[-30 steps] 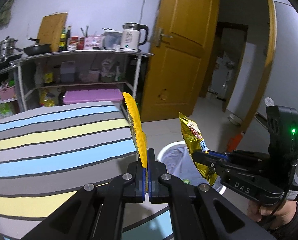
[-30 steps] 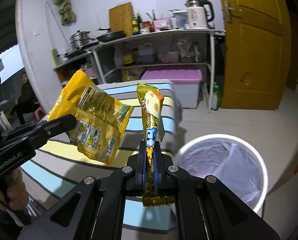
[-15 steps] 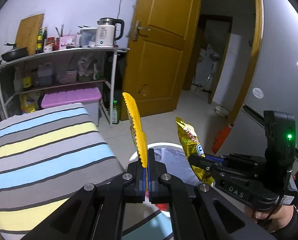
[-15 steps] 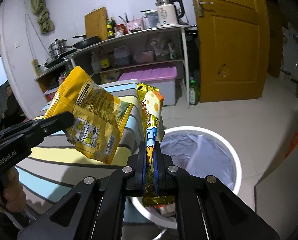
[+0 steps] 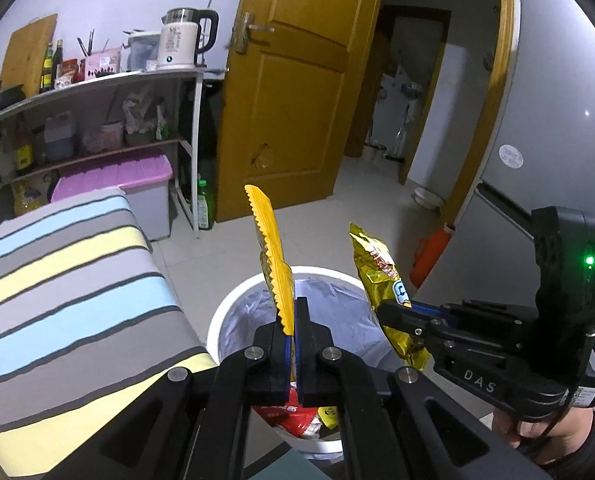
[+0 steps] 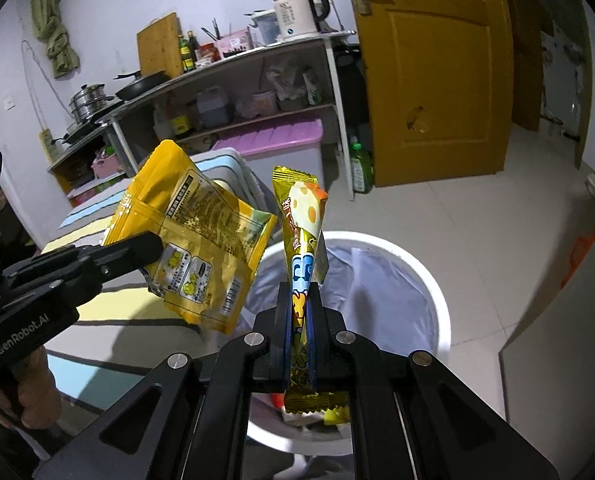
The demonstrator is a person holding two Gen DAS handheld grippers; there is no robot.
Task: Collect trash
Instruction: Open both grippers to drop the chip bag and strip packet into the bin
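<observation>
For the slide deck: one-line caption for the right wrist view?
Right claw clamps a gold snack wrapper above the white bin; left claw holds a yellow bag alongside.

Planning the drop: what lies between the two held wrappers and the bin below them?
Nothing. In both wrist views the yellow packet and the gold wrapper hang over the open bin with only air beneath.

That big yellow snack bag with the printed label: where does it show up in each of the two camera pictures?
Left wrist view: the yellow snack bag is seen edge-on at centre, pinched in the left gripper.
Right wrist view: the bag shows its broad printed back, left of centre.
Shared landmark: the white trash bin below, and the kettle on the shelf.
</observation>
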